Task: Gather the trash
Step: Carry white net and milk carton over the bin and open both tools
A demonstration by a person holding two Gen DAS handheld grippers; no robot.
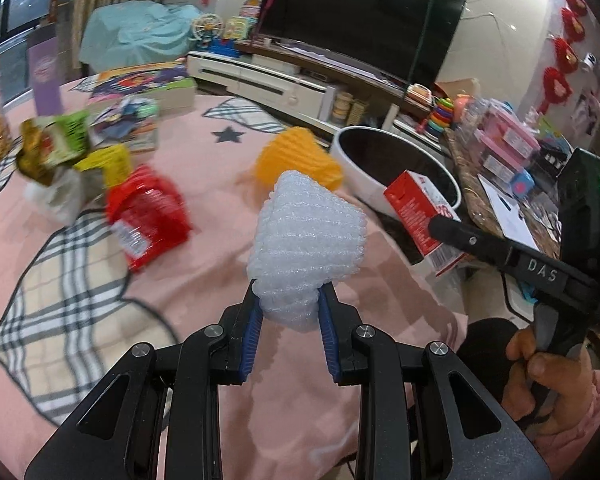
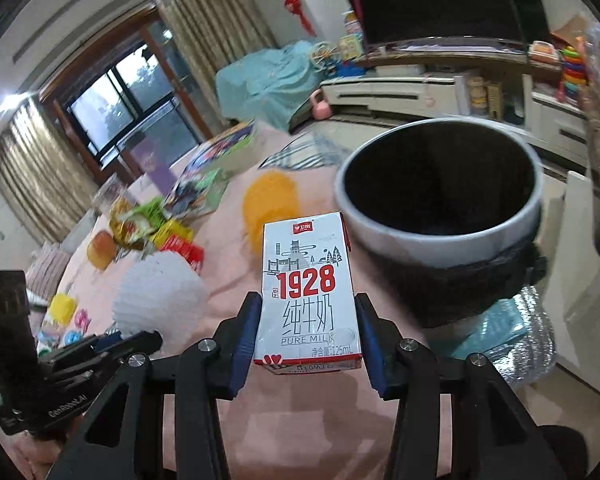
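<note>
My left gripper (image 1: 287, 300) is shut on a white foam net sleeve (image 1: 306, 232), held above the pink tablecloth (image 1: 204, 280). My right gripper (image 2: 308, 320) is shut on a small milk carton (image 2: 308, 288) marked 1928, held upright just in front of the round bin (image 2: 440, 224). In the left wrist view the carton (image 1: 414, 216) hangs by the bin (image 1: 396, 168) at the table's right edge. An orange foam sleeve (image 1: 300, 160) lies beside the bin. A red wrapper (image 1: 148, 216) and green and yellow packets (image 1: 60, 148) lie at the left.
Books and toys (image 1: 140, 92) sit at the far side of the table. A TV (image 1: 360, 20) and cabinet stand behind. A cluttered side table (image 1: 512, 168) is on the right. In the right wrist view a silver padded bag (image 2: 520, 336) lies below the bin.
</note>
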